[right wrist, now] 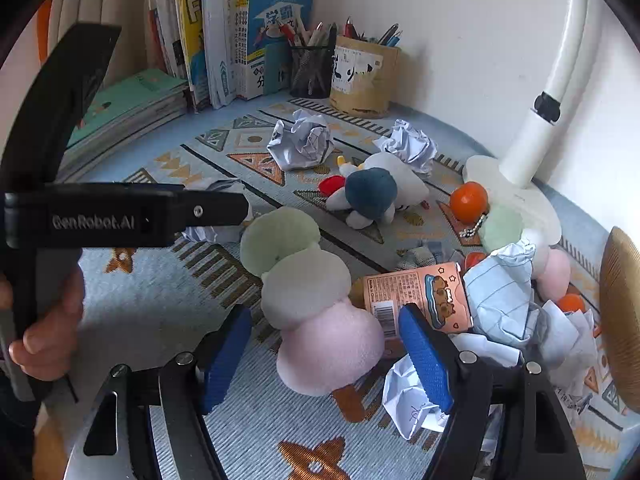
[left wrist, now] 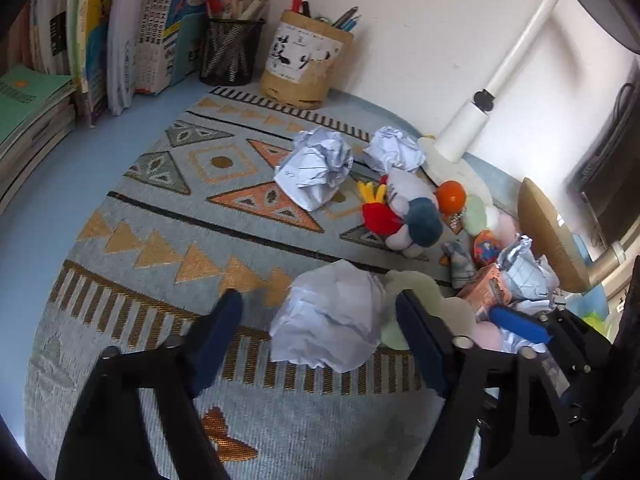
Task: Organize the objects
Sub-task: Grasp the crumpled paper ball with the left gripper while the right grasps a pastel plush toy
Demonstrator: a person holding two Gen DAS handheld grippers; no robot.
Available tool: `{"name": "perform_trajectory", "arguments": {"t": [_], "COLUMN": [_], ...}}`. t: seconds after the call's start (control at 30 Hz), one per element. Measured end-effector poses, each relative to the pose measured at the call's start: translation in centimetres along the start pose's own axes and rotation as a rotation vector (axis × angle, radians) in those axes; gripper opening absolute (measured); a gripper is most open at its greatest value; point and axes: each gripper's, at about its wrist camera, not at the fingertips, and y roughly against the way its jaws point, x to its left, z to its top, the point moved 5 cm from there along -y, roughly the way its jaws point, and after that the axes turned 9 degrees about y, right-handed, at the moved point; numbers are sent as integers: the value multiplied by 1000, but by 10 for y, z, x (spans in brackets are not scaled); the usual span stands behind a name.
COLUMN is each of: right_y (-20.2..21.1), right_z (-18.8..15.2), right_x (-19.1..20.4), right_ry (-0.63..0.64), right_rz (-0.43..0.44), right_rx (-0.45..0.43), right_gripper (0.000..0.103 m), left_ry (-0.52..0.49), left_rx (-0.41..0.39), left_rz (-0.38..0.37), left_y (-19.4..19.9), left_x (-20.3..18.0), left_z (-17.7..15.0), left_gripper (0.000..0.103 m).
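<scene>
In the left wrist view a crumpled white paper ball (left wrist: 328, 320) lies on the patterned mat (left wrist: 160, 208) between the fingers of my left gripper (left wrist: 318, 300), which is open, with a gap on each side. In the right wrist view my right gripper (right wrist: 324, 316) is open around the pink end of a soft toy of three balls, green, grey and pink (right wrist: 304, 280); its blue pads (right wrist: 424, 360) stand clear of the plush. An orange carton (right wrist: 424, 296) lies just beyond the right pad.
More paper balls (right wrist: 300, 140) (right wrist: 408, 144), a white plush with blue and red parts (right wrist: 372, 192), an orange ball (right wrist: 468, 200) and a paper heap (right wrist: 500, 300) litter the mat. A lamp base (right wrist: 516, 196), two pen pots (right wrist: 364, 76) and books (right wrist: 224, 40) line the wall. A hand (right wrist: 44, 320) holds the left gripper.
</scene>
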Motion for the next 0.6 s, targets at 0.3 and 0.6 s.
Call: {"name": "perform_trajectory", "arguments": {"t": [0.3, 0.6], "right_y": [24, 53], "right_z": [-10, -57], "right_x": [-2, 30], "right_ry": [-121, -179], "right_rz": [50, 206], "right_rx": [38, 95], "right_gripper": [36, 44], "left_ry": [-68, -24], "left_rx": [-93, -153], "left_rz": [8, 9], "left_y": [39, 43], "left_x": [-14, -5], "left_z": [-6, -16], "left_gripper": [48, 48]}}
